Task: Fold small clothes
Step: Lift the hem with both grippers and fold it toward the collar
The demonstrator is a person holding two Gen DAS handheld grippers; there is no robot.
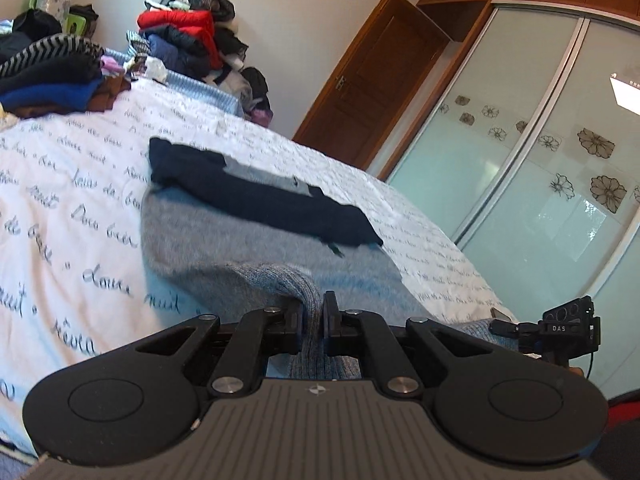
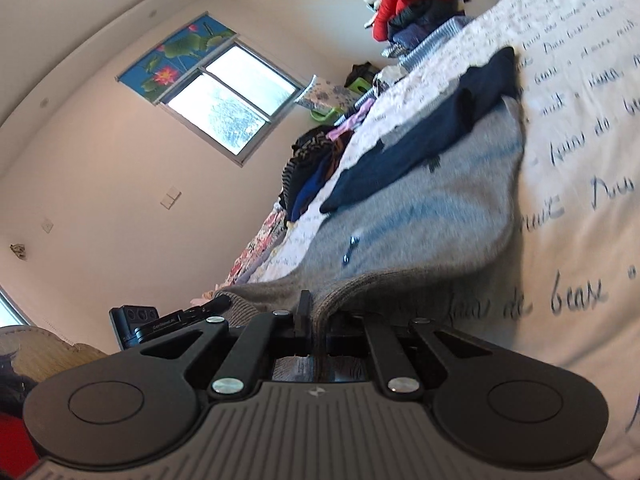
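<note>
A grey knit sweater [image 1: 224, 240] with a dark navy part [image 1: 256, 196] across its far end lies on the white bedspread with script lettering [image 1: 68, 200]. My left gripper [image 1: 314, 308] is shut on the sweater's ribbed near edge, which bunches up between the black fingers [image 1: 331, 312]. At the lower right of the left wrist view the other gripper [image 1: 560, 328] shows beside the same edge. In the right wrist view the sweater [image 2: 420, 208] stretches away from my right gripper [image 2: 316, 312], which is shut on a fold of the ribbed hem, lifted off the bed.
Piles of folded and loose clothes [image 1: 56, 76] and a red jacket heap [image 1: 180, 32] sit at the bed's far side. A wooden door [image 1: 376, 76] and glass sliding wardrobe doors [image 1: 532, 152] stand to the right. The right wrist view shows a window [image 2: 232, 100].
</note>
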